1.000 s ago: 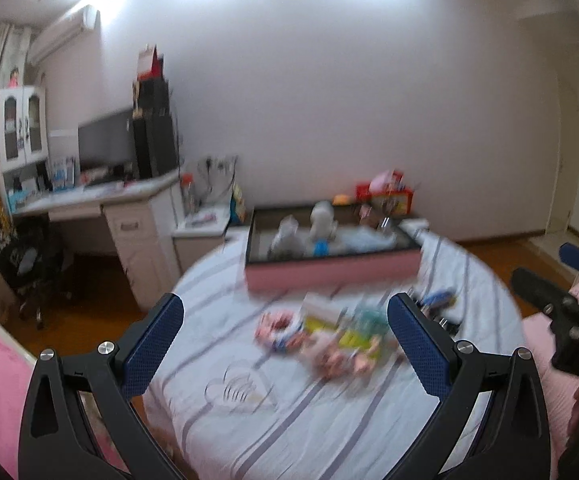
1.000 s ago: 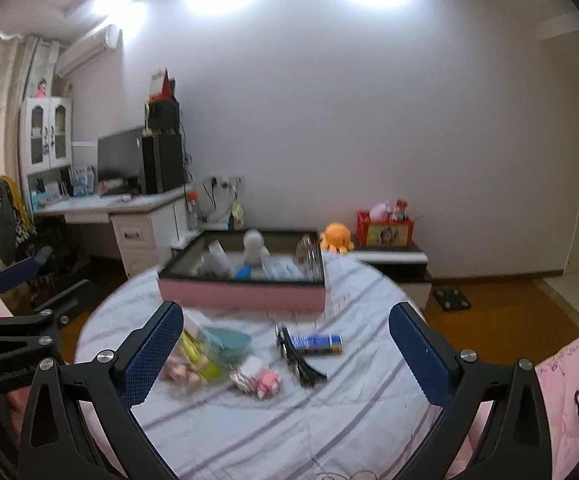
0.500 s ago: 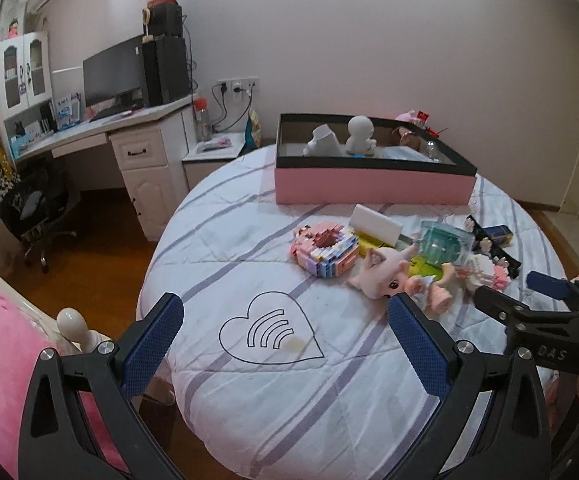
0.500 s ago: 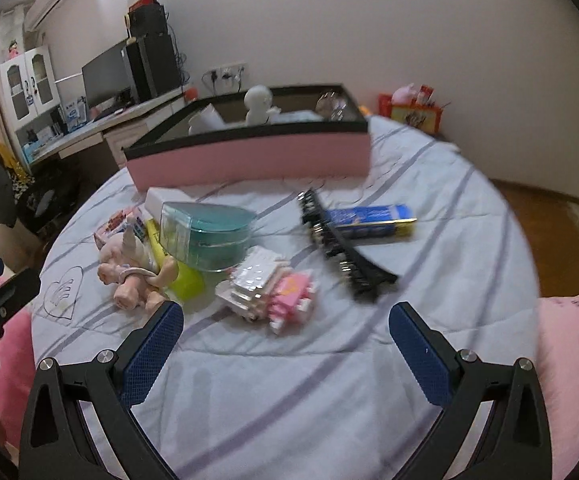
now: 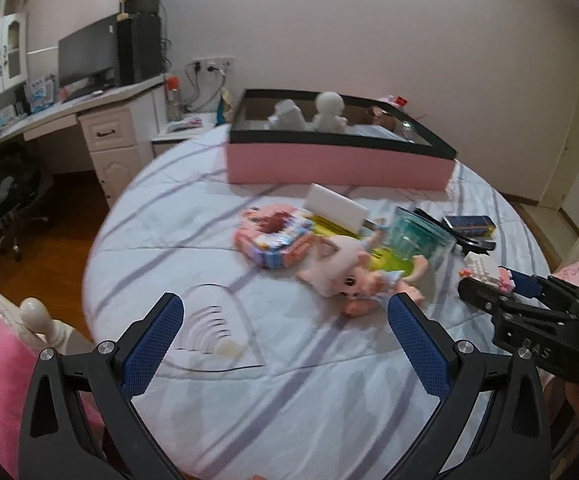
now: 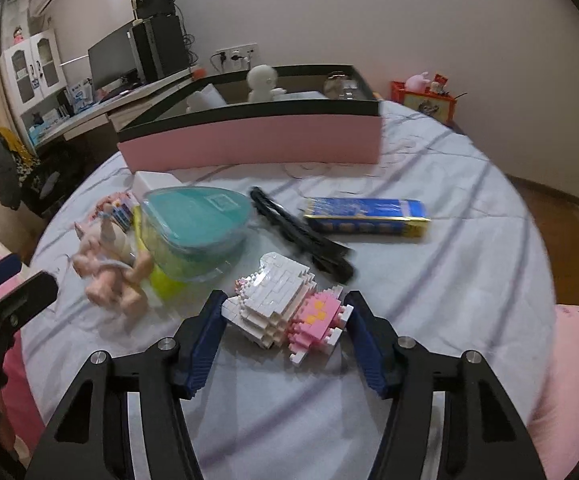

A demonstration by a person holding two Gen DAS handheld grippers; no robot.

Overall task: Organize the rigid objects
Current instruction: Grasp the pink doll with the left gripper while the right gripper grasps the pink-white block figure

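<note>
A white-and-pink brick figure (image 6: 285, 312) lies on the striped round table (image 6: 429, 300), and my right gripper (image 6: 285, 298) is closing on it, both blue pads touching its sides. The left wrist view shows the same right gripper (image 5: 501, 286) at the table's right edge. My left gripper (image 5: 285, 304) hangs open over the heart print (image 5: 213, 328) with nothing between its fingers. Behind the figure lie a teal heart-shaped container (image 6: 197, 220), a pink plush doll (image 6: 109, 268), a black hair clip (image 6: 301, 236) and a blue carton (image 6: 365, 216). A pink brick ring (image 5: 273, 236) lies further left.
A long pink box with a black rim (image 6: 249, 140) stands at the table's far side, with white figurines (image 6: 263, 82) and other items inside. A desk with a monitor (image 5: 89, 60) stands far left. Pink bedding (image 6: 577, 360) borders the table on the right.
Both grippers have dropped and tilted down toward the table. The right gripper's jaws have come in from wide open onto the brick figure. The left gripper stays open.
</note>
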